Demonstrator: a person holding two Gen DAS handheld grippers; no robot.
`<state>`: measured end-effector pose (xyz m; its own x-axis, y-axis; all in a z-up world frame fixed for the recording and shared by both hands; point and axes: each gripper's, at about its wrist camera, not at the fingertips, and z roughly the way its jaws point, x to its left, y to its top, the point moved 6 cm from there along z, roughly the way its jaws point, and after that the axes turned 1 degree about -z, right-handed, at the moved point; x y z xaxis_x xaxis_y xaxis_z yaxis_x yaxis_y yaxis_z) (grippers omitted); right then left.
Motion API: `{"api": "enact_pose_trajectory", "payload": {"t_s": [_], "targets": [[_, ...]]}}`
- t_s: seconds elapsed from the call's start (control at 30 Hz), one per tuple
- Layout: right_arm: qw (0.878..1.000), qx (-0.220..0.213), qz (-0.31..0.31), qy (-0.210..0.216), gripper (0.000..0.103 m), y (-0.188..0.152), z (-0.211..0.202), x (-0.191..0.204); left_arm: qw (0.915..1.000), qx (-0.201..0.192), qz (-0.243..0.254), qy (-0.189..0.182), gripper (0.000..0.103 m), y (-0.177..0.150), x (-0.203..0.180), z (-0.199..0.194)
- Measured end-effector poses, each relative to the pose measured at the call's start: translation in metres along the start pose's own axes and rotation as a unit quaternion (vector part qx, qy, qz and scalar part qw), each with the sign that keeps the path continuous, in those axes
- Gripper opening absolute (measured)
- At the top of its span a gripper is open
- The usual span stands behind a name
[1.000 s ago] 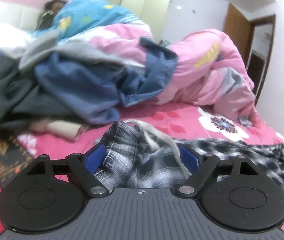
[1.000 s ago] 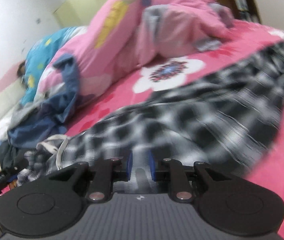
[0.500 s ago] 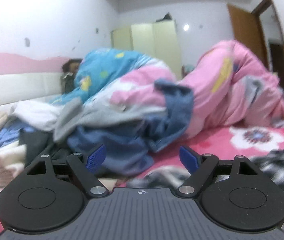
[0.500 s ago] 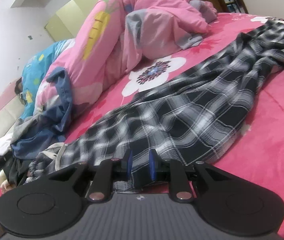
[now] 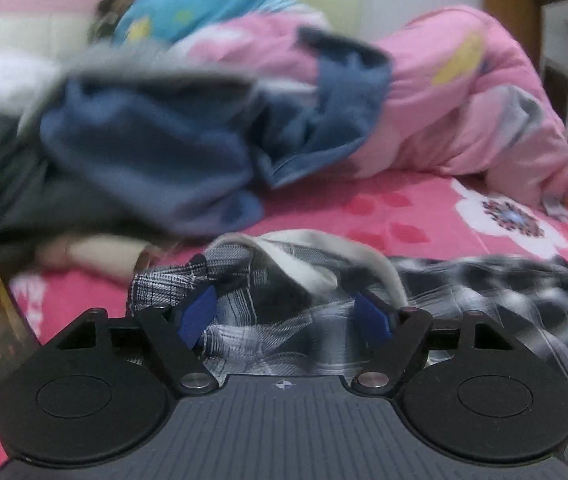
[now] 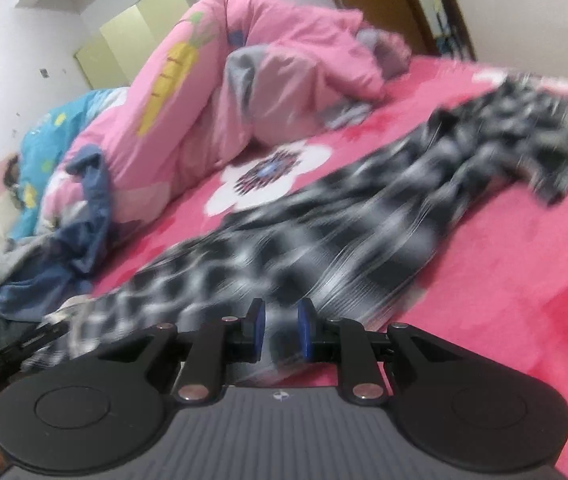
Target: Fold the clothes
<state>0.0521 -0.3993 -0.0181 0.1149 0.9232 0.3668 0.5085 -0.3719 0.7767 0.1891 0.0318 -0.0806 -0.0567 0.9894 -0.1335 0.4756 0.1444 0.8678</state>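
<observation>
Left hand-held gripper (image 5: pixel 285 318) lowered again, jaws wide around plaid garment (image 5: pixel 268 312) bunch.

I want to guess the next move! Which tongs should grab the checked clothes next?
Left, probably. The left tongs stand open around the bunched end of the black-and-white checked garment, ready to close. The right tongs are nearly shut, seemingly pinching its edge already.

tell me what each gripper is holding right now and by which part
The right gripper is shut on the plaid garment at its near edge. The left gripper is open around the bunched waistband end, gripping nothing.
</observation>
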Motion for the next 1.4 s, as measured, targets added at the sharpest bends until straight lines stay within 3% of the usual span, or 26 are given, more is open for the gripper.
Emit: {"api": "enact_pose_trajectory", "payload": {"t_s": [0.2, 0.3, 0.43, 0.63, 0.73, 0.8, 0.9, 1.17, 1.3, 1.4], "targets": [[0.993, -0.019, -0.11, -0.029, 0.02, 0.044, 0.025, -0.001, 0.9998, 0.002, 0.018, 0.005, 0.086, -0.004, -0.006, 0.0], [0.981, -0.009, -0.195, -0.02, 0.02, 0.059, 0.049, 0.008, 0.9997, 0.003, 0.024, 0.006, 0.086, -0.005, -0.007, 0.001], [0.948, 0.027, -0.316, 0.006, 0.02, 0.061, 0.088, 0.027, 0.9996, 0.004, 0.027, 0.008, 0.087, -0.006, -0.007, 0.002], [0.893, 0.087, -0.441, 0.031, 0.028, 0.042, 0.143, 0.045, 0.9994, 0.006, 0.031, 0.012, 0.087, -0.006, -0.008, 0.004], [0.875, 0.098, -0.474, 0.012, 0.021, 0.031, 0.158, 0.046, 0.9993, 0.006, 0.034, 0.014, 0.088, -0.007, -0.009, 0.005], [0.879, 0.088, -0.469, 0.001, 0.004, 0.037, 0.16, 0.045, 0.9993, 0.006, 0.035, 0.014, 0.088, -0.007, -0.009, 0.005], [0.887, 0.067, -0.457, -0.013, 0.003, 0.048, 0.16, 0.046, 0.9992, 0.007, 0.036, 0.014, 0.088, -0.006, -0.009, 0.006], [0.89, 0.031, -0.453, -0.032, 0.003, 0.078, 0.168, 0.05, 0.9992, 0.007, 0.036, 0.014, 0.088, -0.006, -0.009, 0.006], [0.895, 0.029, -0.444, -0.032, 0.003, 0.082, 0.178, 0.049, 0.9993, 0.007, 0.036, 0.014, 0.088, -0.006, -0.009, 0.006], [0.899, 0.062, -0.433, -0.028, 0.005, 0.075, 0.2, 0.041, 0.9992, 0.007, 0.037, 0.014, 0.089, -0.006, -0.01, 0.006]]}}
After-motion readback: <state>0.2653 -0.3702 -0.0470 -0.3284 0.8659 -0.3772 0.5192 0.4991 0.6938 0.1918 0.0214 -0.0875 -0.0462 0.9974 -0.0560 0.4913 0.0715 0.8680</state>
